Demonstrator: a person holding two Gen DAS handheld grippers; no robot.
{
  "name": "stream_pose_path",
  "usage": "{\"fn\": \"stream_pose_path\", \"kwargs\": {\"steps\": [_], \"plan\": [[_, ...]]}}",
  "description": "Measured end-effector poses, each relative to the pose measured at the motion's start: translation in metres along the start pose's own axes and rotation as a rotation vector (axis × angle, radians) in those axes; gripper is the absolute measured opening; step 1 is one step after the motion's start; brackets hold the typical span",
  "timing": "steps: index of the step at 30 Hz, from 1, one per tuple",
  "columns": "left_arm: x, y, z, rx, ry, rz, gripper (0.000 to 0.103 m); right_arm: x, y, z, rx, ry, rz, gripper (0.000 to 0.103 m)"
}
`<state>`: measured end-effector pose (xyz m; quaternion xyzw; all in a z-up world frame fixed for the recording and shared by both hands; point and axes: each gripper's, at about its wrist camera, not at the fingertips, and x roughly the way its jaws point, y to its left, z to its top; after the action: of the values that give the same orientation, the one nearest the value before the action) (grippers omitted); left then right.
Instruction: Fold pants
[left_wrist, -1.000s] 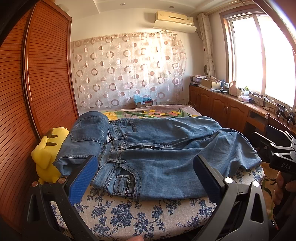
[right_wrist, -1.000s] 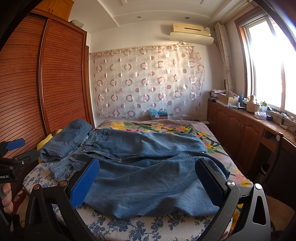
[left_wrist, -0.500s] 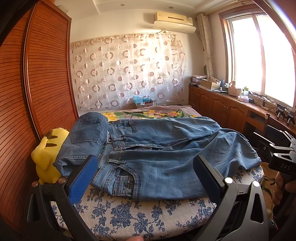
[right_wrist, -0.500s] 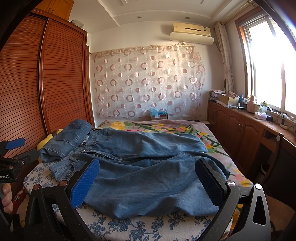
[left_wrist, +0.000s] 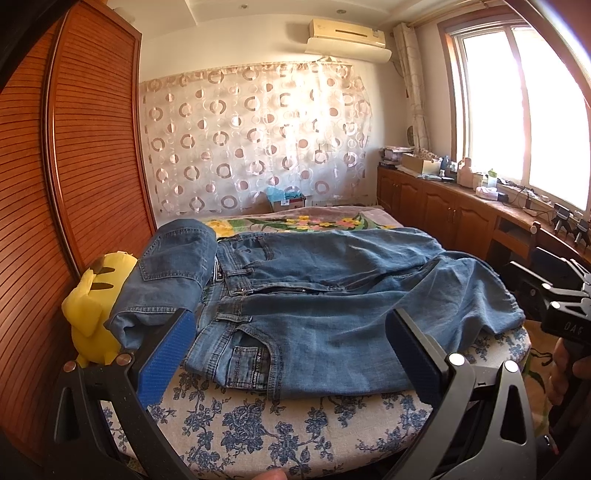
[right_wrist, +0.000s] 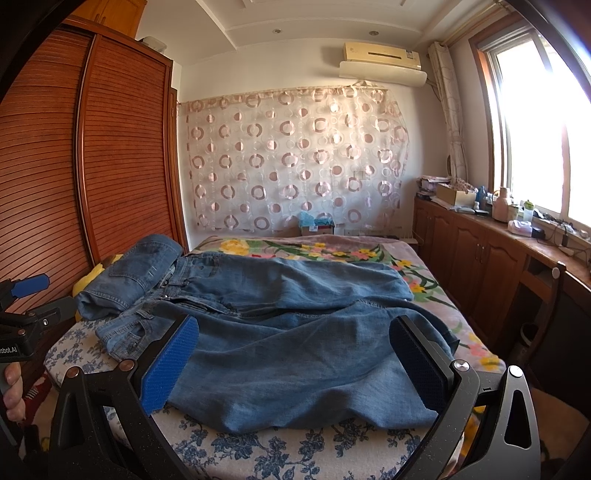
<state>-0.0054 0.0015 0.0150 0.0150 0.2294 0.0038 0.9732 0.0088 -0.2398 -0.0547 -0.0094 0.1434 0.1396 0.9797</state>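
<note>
Blue jeans (left_wrist: 332, 295) lie spread flat across the bed, waistband at the left, legs running right. They also show in the right wrist view (right_wrist: 295, 332). A second pair of jeans, folded (left_wrist: 173, 269), lies by the waistband at the left, also seen in the right wrist view (right_wrist: 129, 280). My left gripper (left_wrist: 291, 354) is open and empty, held in front of the bed's near edge by the waist end. My right gripper (right_wrist: 295, 362) is open and empty, near the leg ends. Each gripper shows in the other's view: the right (left_wrist: 554, 299), the left (right_wrist: 26, 306).
A yellow plush toy (left_wrist: 92, 310) sits at the bed's left edge against the wooden wardrobe (left_wrist: 55, 184). The bed has a blue floral sheet (left_wrist: 277, 424) and a flowered blanket (right_wrist: 332, 254) behind. Wooden cabinets (right_wrist: 480, 266) with clutter line the right wall under the window.
</note>
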Motion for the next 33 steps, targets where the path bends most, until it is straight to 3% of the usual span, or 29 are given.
{"fn": "stream_pose_path", "kwargs": {"steps": [20,33], "plan": [[0.054,0.048,-0.042,-0.009,0.124,0.000,0.103,0.005,-0.016,-0.007,-0.002,0.069,-0.049,0.103],[0.091,0.091,-0.071,-0.047,0.217,0.055,0.099,0.001,-0.048,-0.013,0.041,0.149,-0.096,0.091]]}}
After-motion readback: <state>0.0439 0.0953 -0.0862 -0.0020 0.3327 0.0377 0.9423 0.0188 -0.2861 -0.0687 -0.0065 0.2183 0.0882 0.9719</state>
